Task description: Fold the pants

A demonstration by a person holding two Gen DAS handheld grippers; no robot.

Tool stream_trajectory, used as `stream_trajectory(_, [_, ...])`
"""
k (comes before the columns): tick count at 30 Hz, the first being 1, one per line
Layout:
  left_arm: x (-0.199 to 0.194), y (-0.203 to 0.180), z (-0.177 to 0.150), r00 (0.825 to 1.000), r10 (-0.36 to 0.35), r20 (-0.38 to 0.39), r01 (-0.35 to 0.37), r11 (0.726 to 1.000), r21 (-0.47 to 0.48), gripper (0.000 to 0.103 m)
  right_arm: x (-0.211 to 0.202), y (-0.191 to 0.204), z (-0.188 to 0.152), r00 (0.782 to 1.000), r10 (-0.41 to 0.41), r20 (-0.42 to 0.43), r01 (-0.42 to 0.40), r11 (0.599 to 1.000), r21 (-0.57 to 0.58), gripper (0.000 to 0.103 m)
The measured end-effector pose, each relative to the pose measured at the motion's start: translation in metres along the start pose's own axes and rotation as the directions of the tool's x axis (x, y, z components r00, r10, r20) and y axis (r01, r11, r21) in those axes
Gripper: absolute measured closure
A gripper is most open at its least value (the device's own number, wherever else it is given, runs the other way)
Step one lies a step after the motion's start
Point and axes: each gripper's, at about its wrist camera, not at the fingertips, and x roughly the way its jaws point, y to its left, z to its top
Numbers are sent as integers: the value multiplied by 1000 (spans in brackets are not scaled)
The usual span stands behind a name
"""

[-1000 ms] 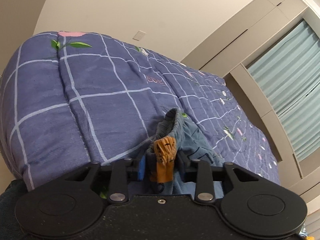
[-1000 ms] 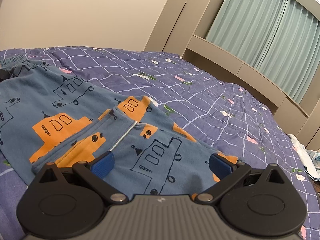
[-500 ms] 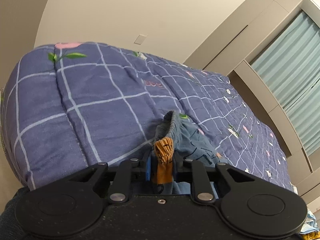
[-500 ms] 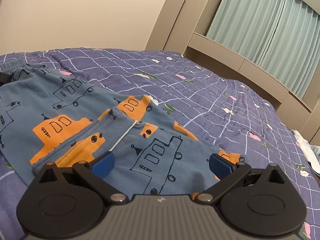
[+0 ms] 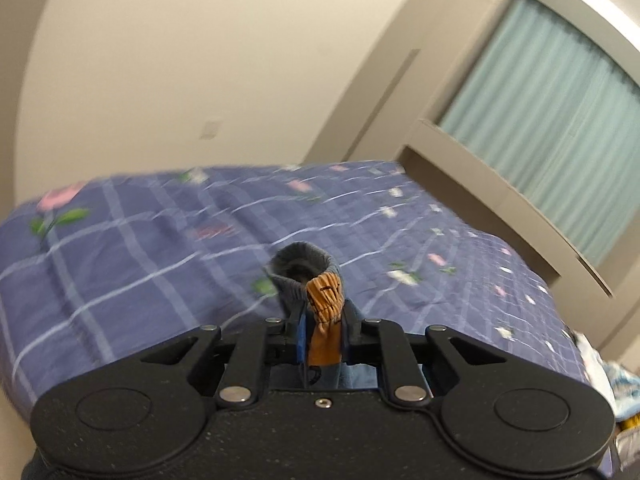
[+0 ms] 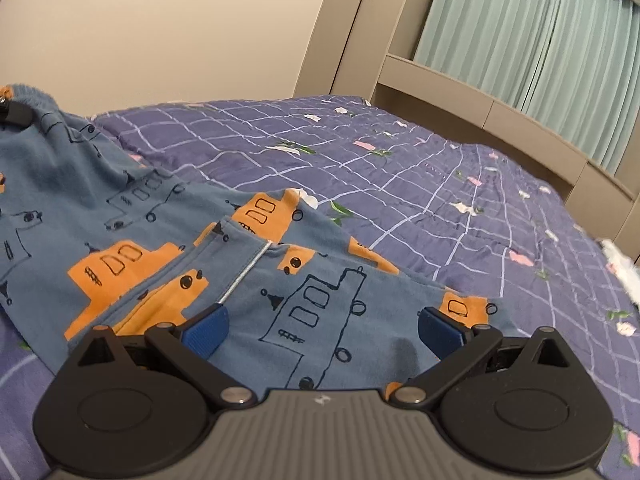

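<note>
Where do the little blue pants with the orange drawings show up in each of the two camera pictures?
Left wrist view: only a bunched bit of the pants, low in the middle, pinched in the left gripper.
Right wrist view: the pants spread over the left and lower middle, their near end between the open fingers of the right gripper.
Shared landmark: the purple checked quilt, also behind the bunch.

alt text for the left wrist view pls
The left gripper is clamped on a bunched fold of the blue-and-orange pants, at their ribbed waistband. Behind lies a blurred purple grid-pattern quilt, with a beige wall and teal curtains beyond.
</note>
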Motion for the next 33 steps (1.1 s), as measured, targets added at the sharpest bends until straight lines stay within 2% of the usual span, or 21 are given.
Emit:
stream_trajectory(3, [-7,-30,6,998,-67,17,65,995,80,87,-11,-15,4,999,17,33,-19,998,61,0])
stream_trajectory(5, [-10,-50,9,993,-112,23,108,985,132,87,-19,-24,4,999,-4,52,0,997,71,0])
stream_trajectory(8, [-17,-87,10,980,-196,18,186,954,233,87,-32,-40,0,996,-52,66,47,997,66,0])
stream_trajectory(11, [-20,-126,2,965,-263,-13,251,906,342,87,-48,-62,-10,993,-92,75,85,992,91,0])
stream_trajectory(15, [-24,-176,-24,941,-330,-72,320,801,506,87,-71,-93,-30,984,-163,67,154,980,128,0])
stream_trajectory(17, [-22,-201,-46,932,-340,-124,344,724,598,87,-82,-108,-42,978,-202,51,193,970,148,0])
stream_trajectory(20, [-17,-230,-82,917,-340,-210,386,616,687,87,-94,-128,-55,968,-249,28,241,955,172,0])
stream_trajectory(24, [-5,-253,-124,900,-329,-287,424,501,754,87,-110,-148,-72,956,-292,12,284,937,203,0])
stream_trajectory(27, [5,-257,-149,886,-306,-347,455,438,775,86,-115,-157,-83,950,-311,-2,304,925,229,0])
stream_trajectory(29, [13,-256,-160,871,-289,-398,489,424,763,85,-117,-163,-90,947,-320,-16,314,917,247,0])
stream_trajectory(30, [19,-254,-163,861,-281,-424,508,425,749,84,-116,-165,-92,946,-322,-23,317,913,255,0])
stream_trajectory(33, [27,-245,-167,837,-278,-472,547,465,696,78,-115,-171,-97,944,-328,-34,324,905,275,0])
